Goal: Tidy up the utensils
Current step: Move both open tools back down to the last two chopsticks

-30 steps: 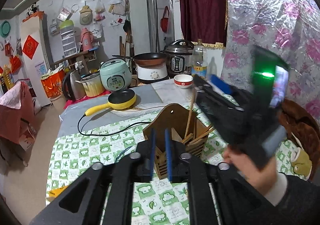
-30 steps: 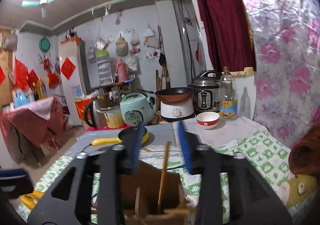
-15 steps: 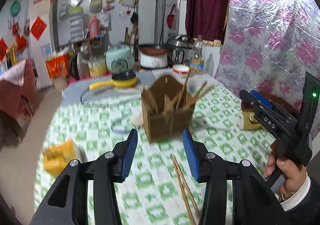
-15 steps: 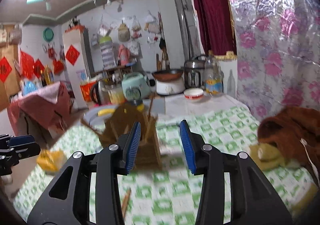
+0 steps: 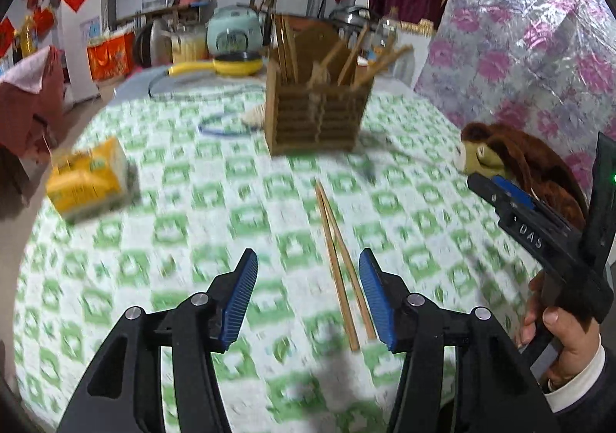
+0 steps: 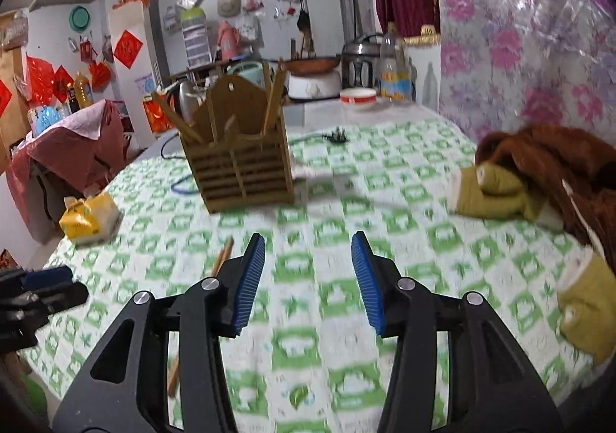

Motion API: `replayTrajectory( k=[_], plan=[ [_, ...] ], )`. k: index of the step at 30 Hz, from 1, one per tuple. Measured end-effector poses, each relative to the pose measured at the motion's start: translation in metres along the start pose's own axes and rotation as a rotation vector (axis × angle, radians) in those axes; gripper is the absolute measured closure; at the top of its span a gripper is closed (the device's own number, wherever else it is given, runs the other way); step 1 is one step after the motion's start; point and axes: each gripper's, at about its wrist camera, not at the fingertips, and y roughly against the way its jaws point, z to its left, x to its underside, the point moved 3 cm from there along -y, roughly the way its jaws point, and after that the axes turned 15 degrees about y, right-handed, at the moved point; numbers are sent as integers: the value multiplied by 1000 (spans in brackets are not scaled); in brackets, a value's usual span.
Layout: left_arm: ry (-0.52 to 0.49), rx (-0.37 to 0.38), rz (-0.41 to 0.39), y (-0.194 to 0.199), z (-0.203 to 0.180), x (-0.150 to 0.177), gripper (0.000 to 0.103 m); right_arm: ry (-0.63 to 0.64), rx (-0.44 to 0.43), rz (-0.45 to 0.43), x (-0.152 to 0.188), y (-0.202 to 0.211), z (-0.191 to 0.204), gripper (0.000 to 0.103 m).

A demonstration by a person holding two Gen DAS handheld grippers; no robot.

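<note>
Both grippers have dropped toward blurred chopsticks (image 5: 338, 267) (near ends hidden).

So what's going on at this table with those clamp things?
A person is tidying utensils with a hand-held gripper in each hand. Both the left gripper and the right gripper are opening, with nothing held. A pair of chopsticks lies loose on the green checked tablecloth, just ahead of the left gripper. The wooden utensil holder farther back already has several chopsticks standing in it.
</note>
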Motion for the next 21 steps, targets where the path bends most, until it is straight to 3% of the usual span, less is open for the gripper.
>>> replayTrajectory(
  k=[8,18,21],
  plan=[
    [-10,-12,90,-19,-1,44,49,-9,-27,42,24,5,5,53],
    [-60,-40,156,-41,-12,74,49,4,-43,74,43,7,11,52],
    [-74,-60,176,-51,-12,80,62,-15,-40,72,44,9,5,50]
  ],
)
